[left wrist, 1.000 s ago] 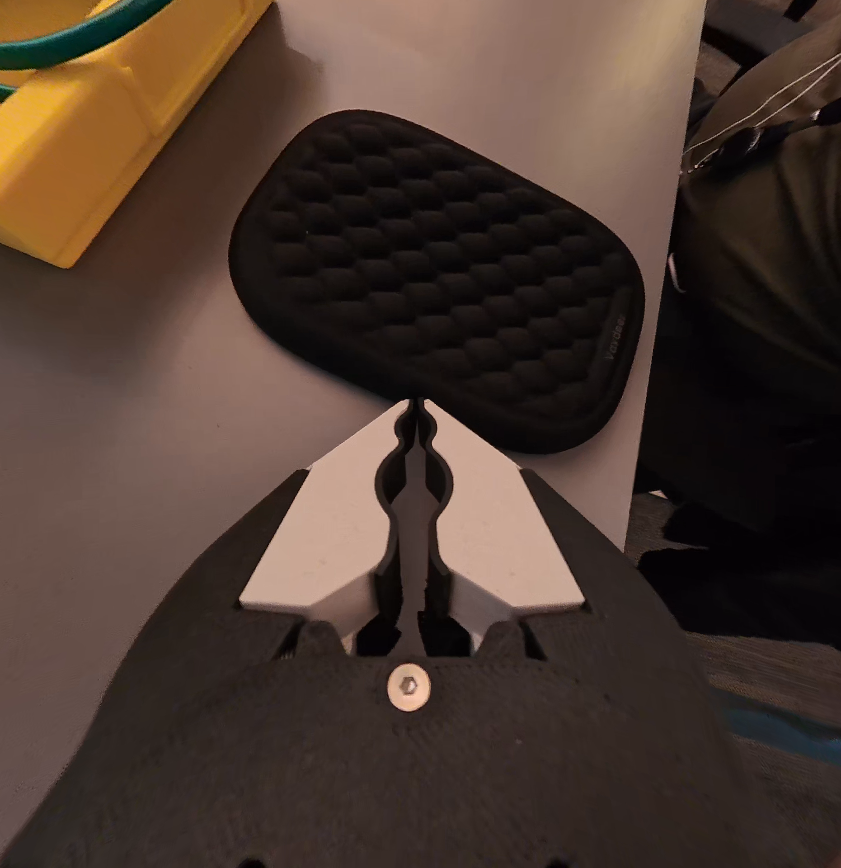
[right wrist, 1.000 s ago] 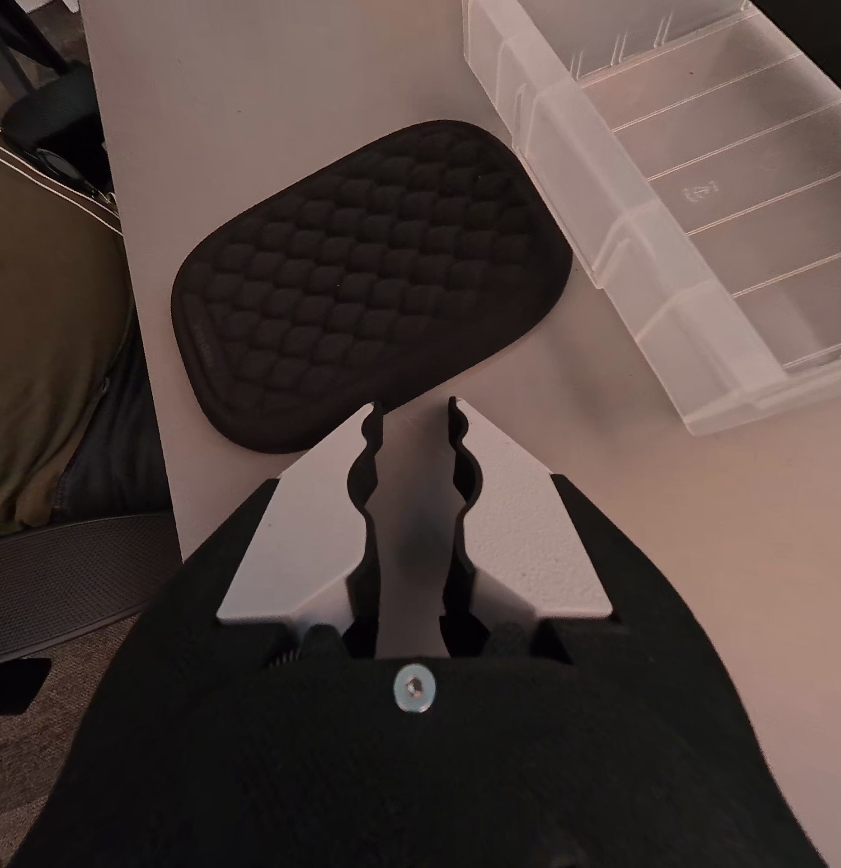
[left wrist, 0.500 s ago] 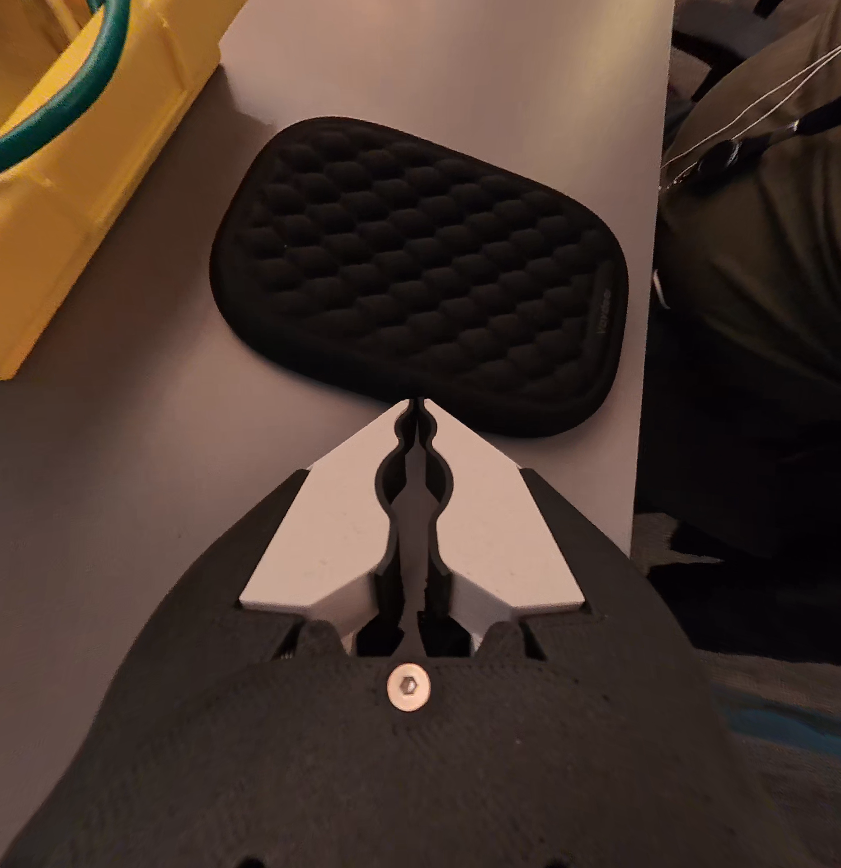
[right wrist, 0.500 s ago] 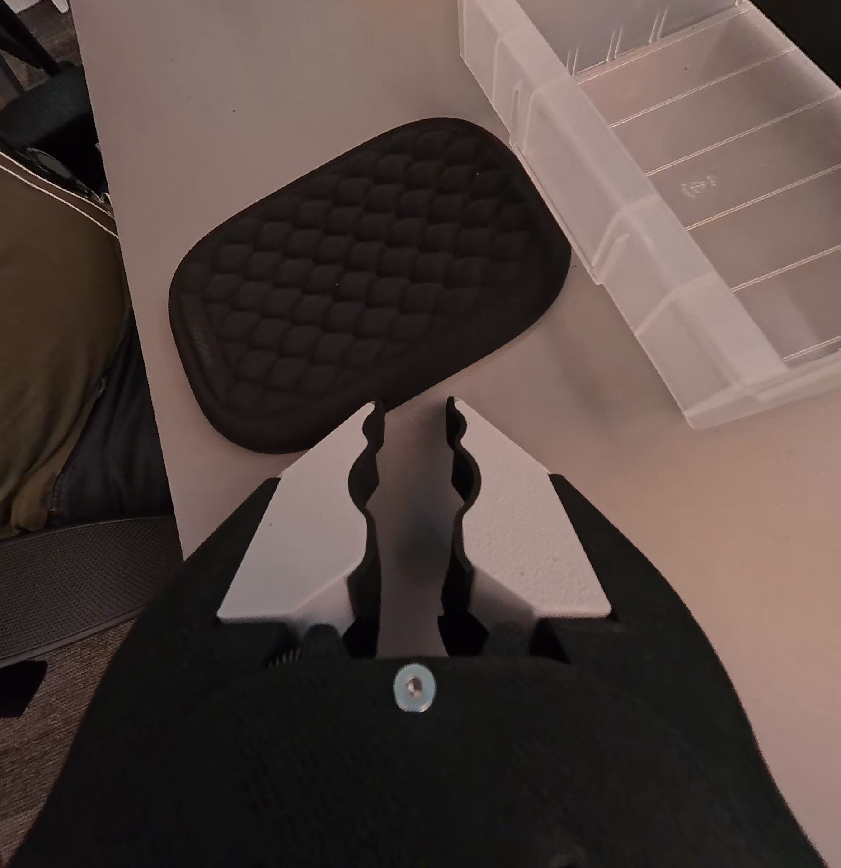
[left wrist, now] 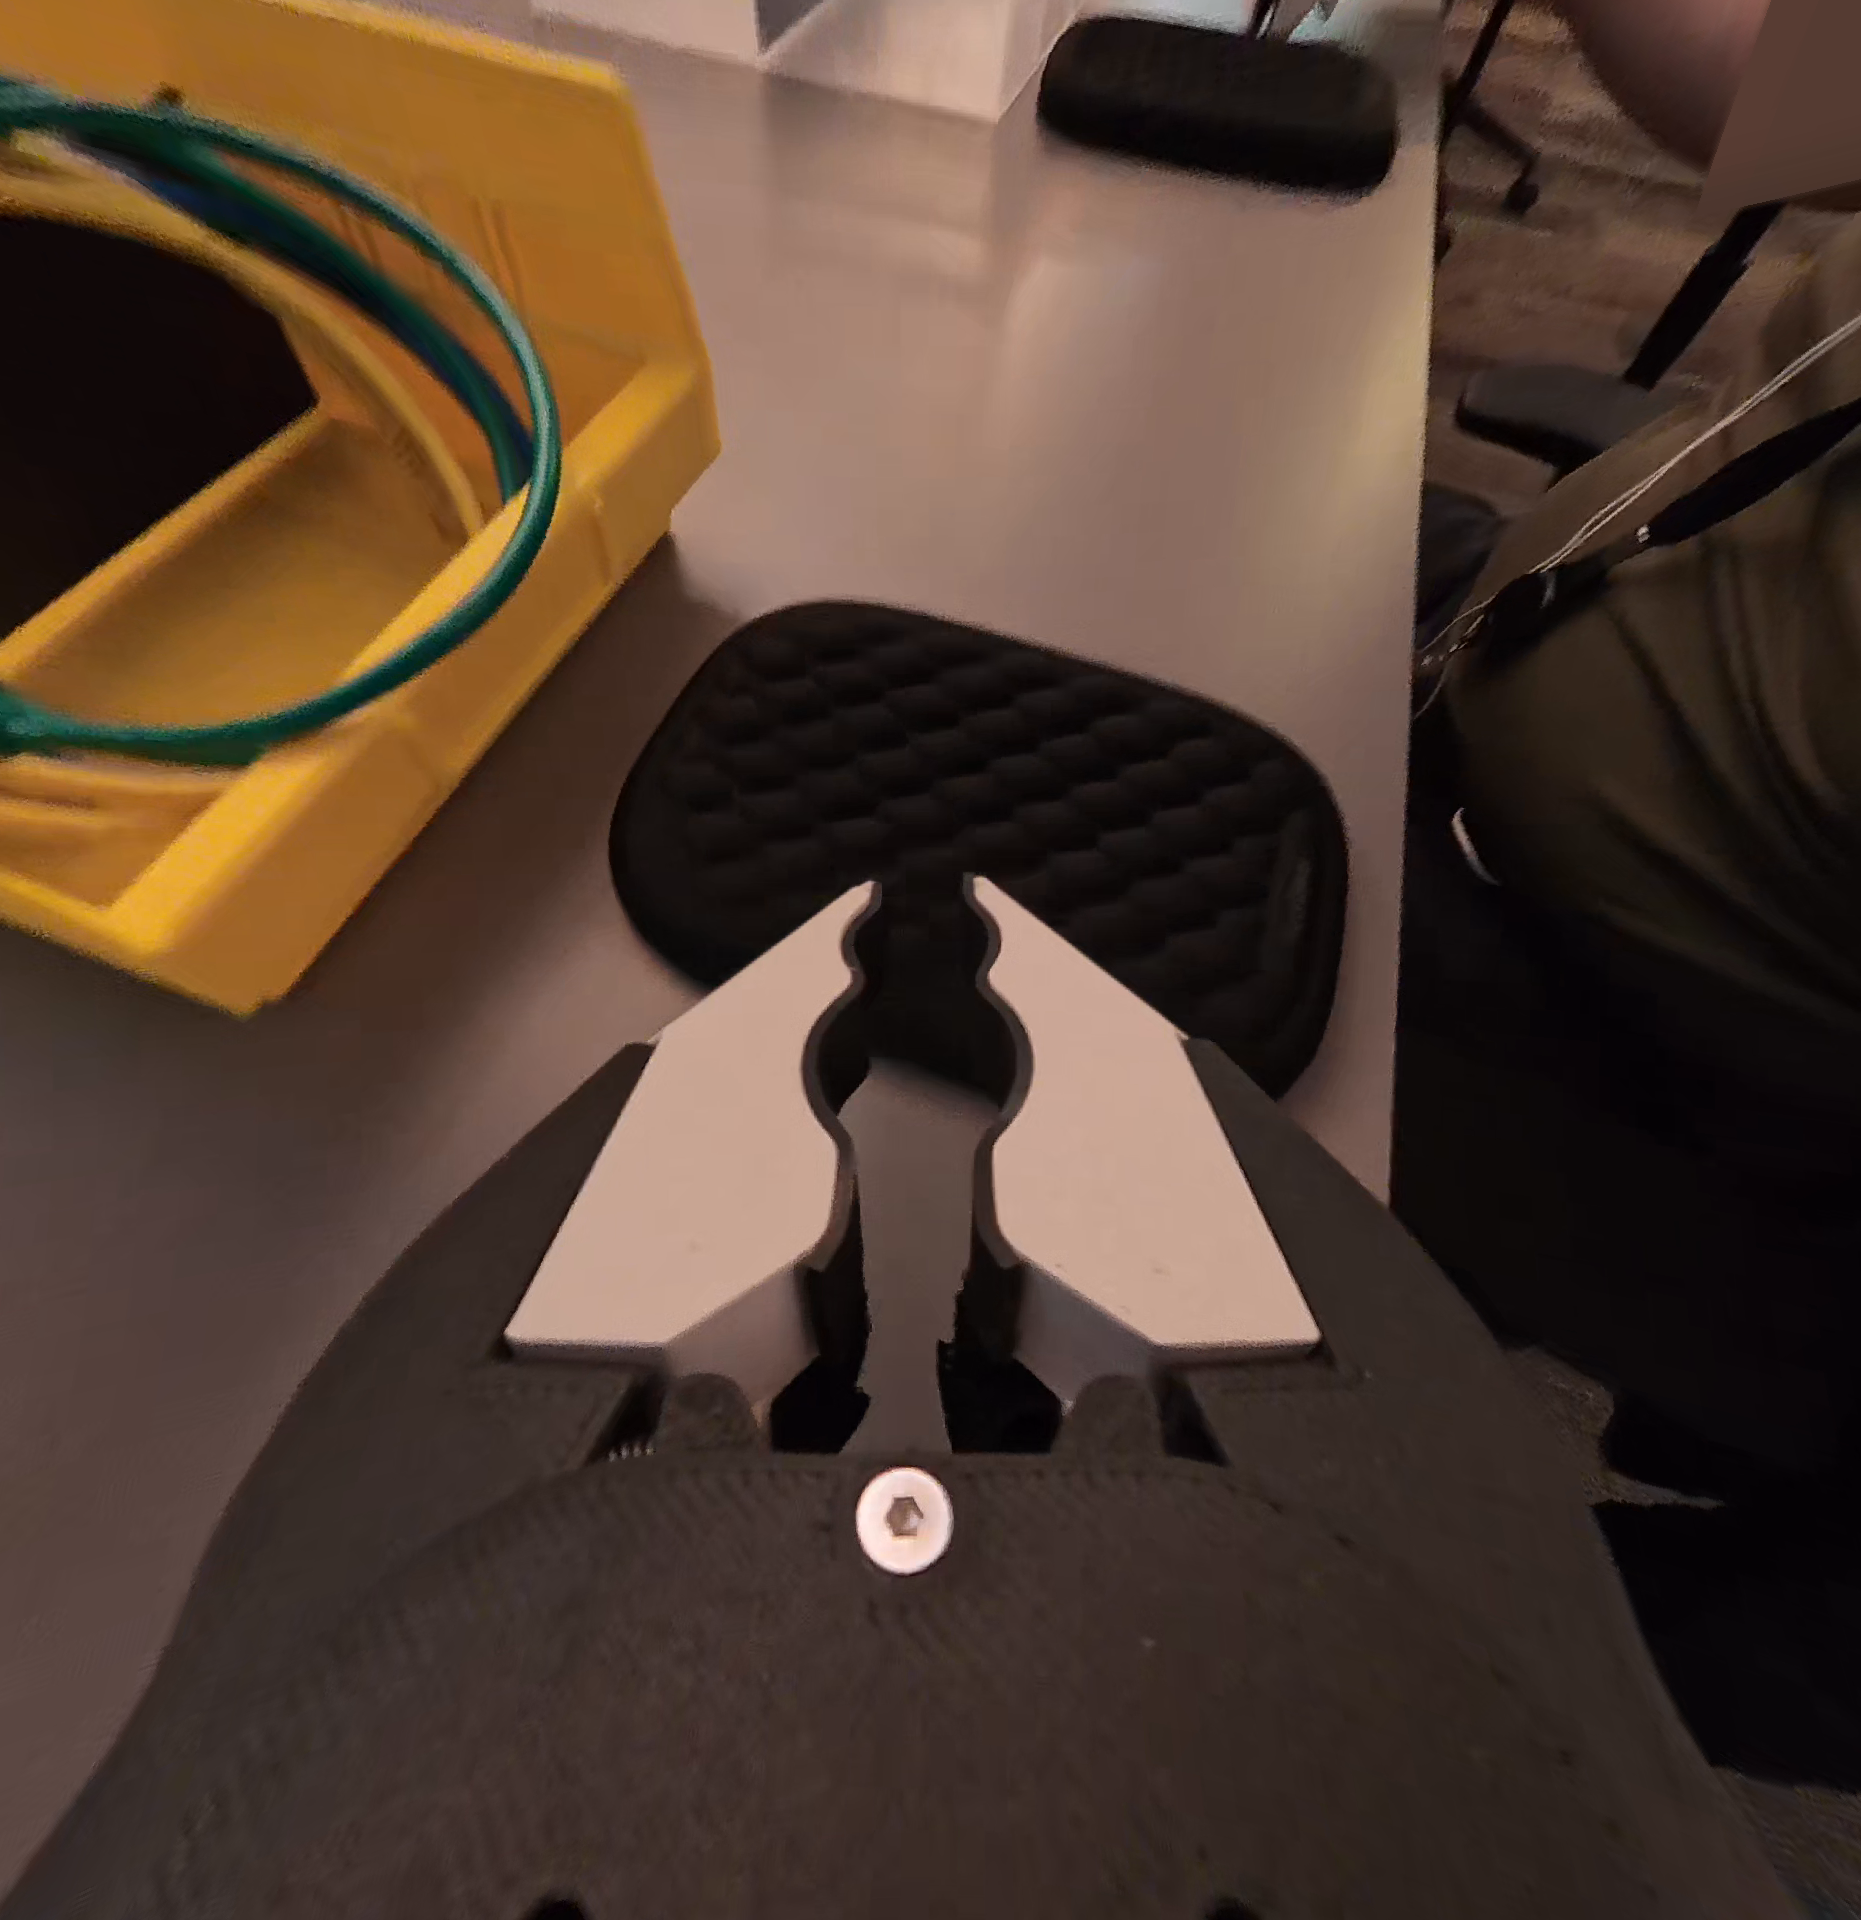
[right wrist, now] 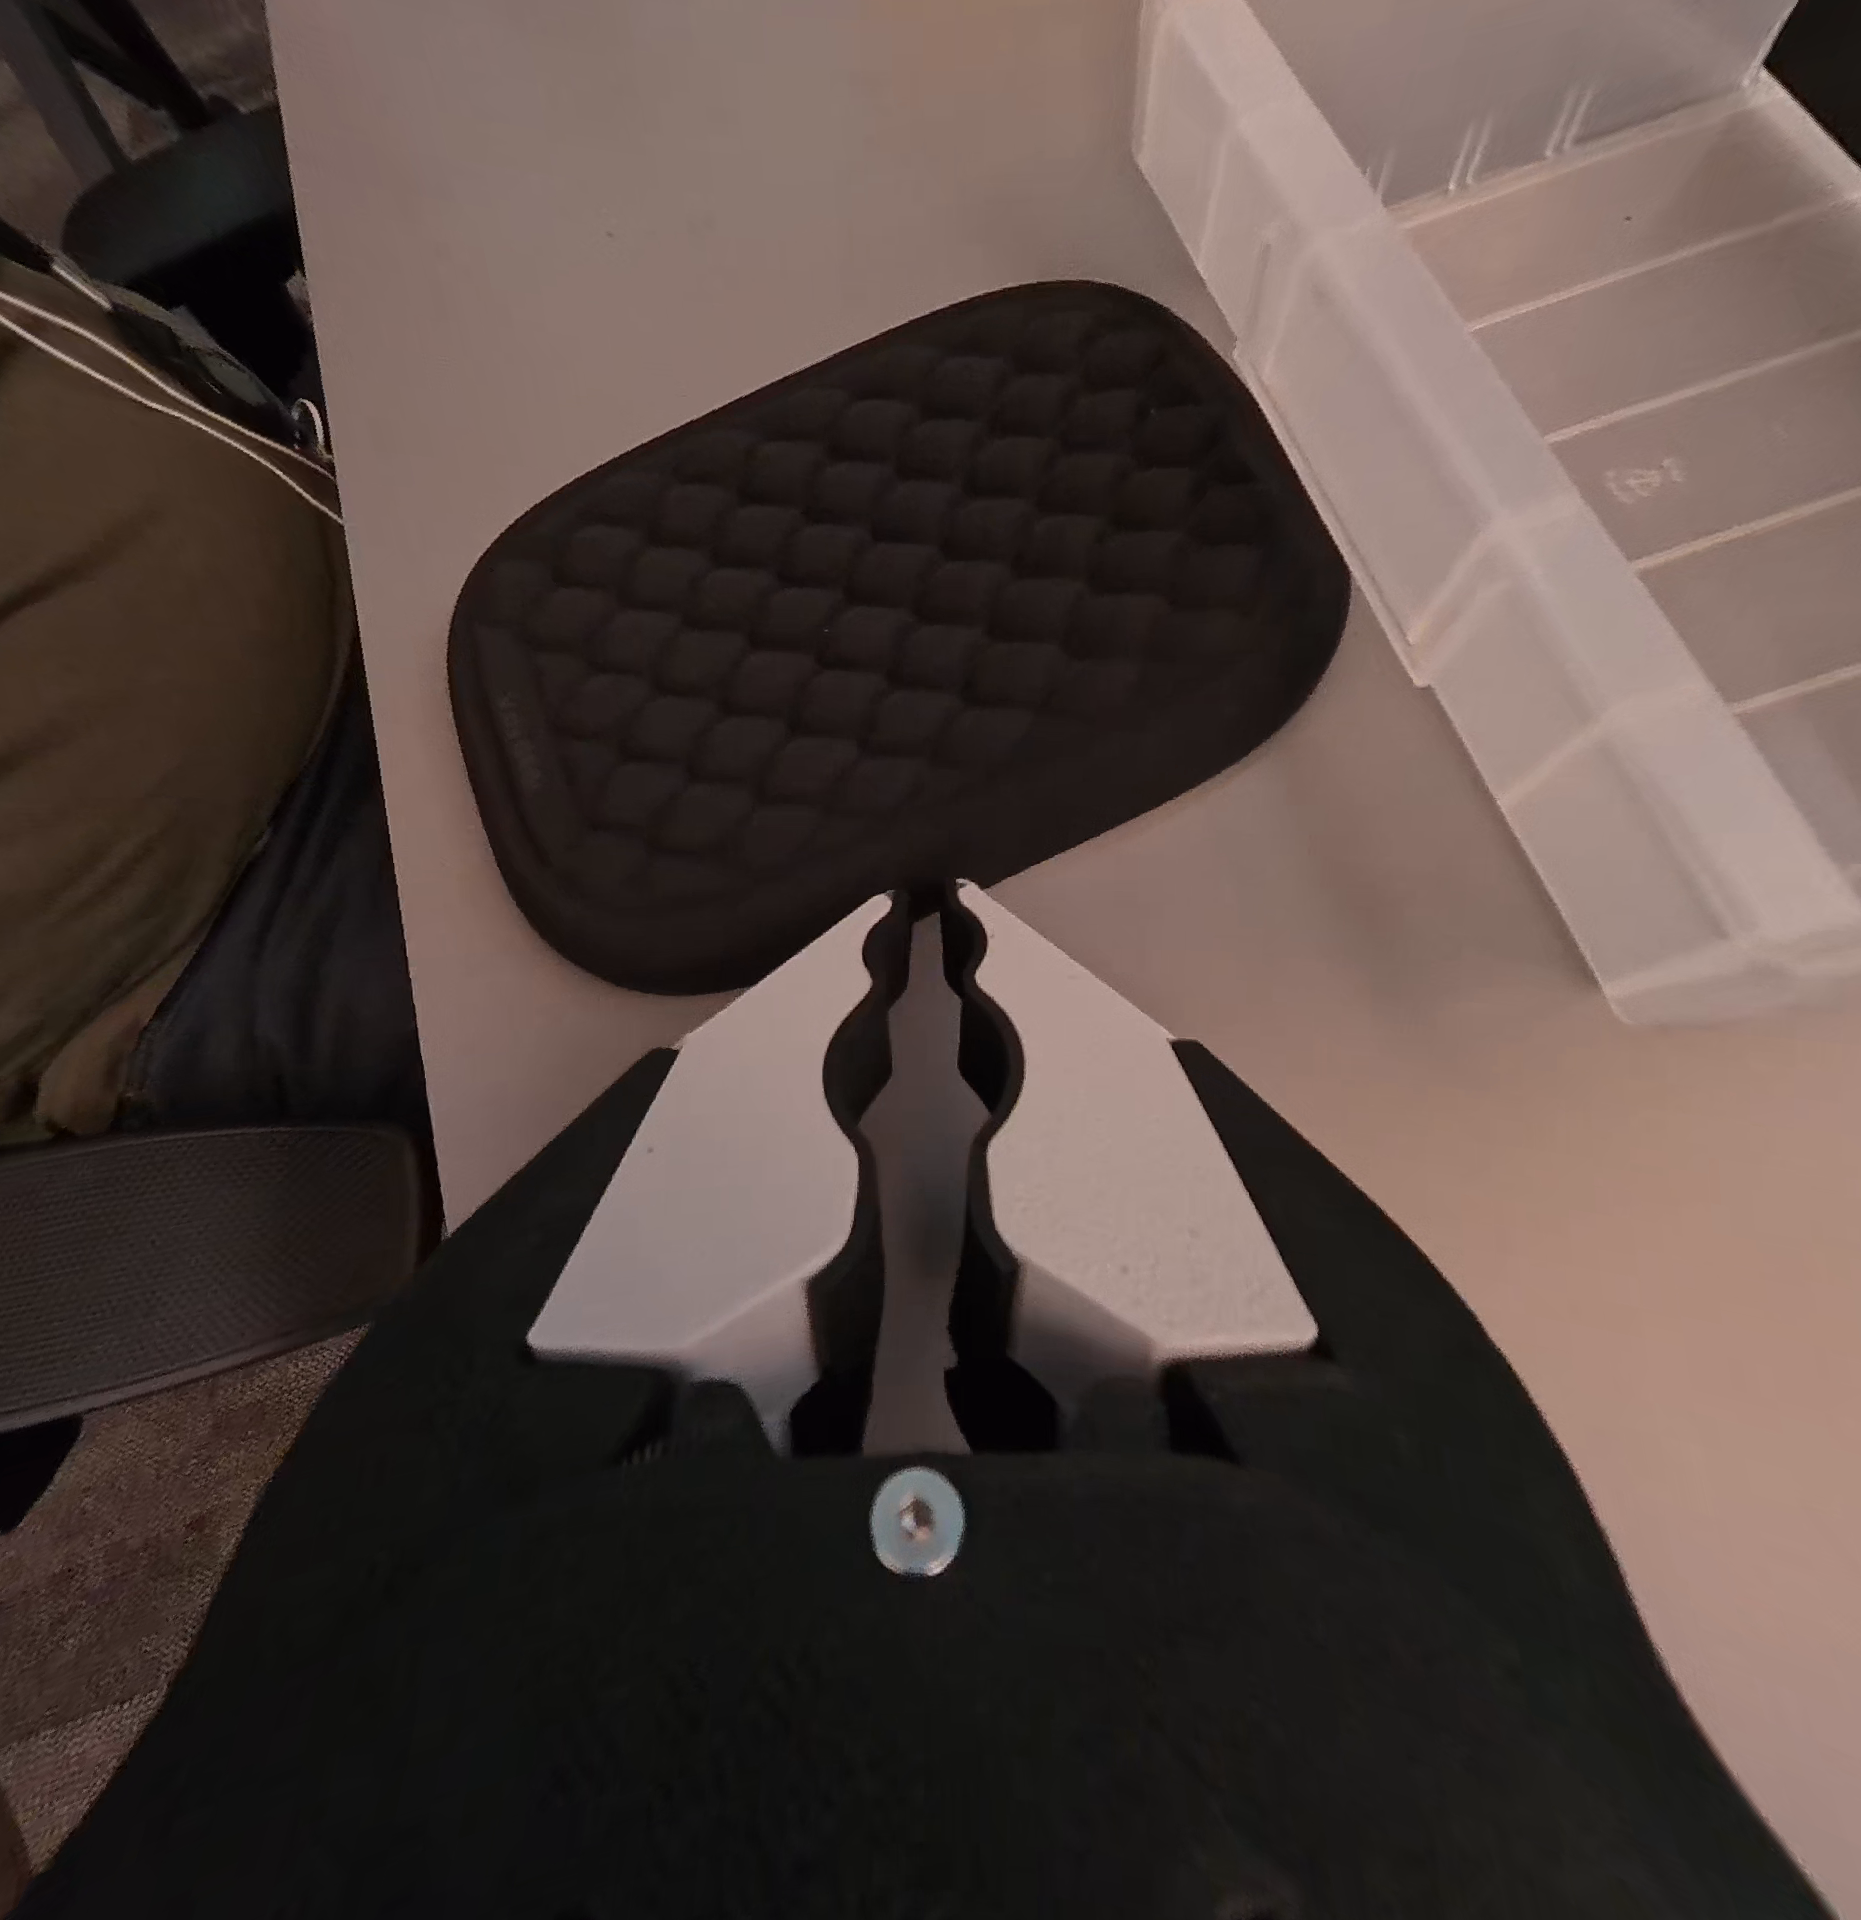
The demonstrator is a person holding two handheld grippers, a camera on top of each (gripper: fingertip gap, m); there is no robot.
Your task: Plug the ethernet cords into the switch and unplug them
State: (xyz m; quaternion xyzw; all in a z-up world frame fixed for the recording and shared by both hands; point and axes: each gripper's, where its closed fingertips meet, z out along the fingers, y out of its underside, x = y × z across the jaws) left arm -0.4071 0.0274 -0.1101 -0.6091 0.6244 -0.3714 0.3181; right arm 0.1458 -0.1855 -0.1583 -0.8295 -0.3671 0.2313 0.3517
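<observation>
Green ethernet cords (left wrist: 536,416), with a blue one beside them, lie coiled in a yellow bin (left wrist: 635,312) at the left of the left wrist view. No switch shows in either view. My left gripper (left wrist: 921,883) is partly open and empty, with its tips over the near edge of a black quilted pad (left wrist: 967,748). My right gripper (right wrist: 926,891) is empty and closed to a narrow slit, with its tips at the near edge of a black quilted pad (right wrist: 884,623).
A clear plastic compartment box (right wrist: 1528,520) lies right of the right gripper's pad. A second black pad (left wrist: 1217,99) lies far along the grey table (left wrist: 1113,416). A person in an olive garment (left wrist: 1684,675) sits at the table's edge, on a chair (right wrist: 178,1247). The tips of one gripper are about 60 centimeters away from the tips of the other.
My left gripper has opened from shut and tilted up, bringing the yellow bin and cords into view. My right gripper has closed from open to a narrow slit and moved slightly towards its pad.
</observation>
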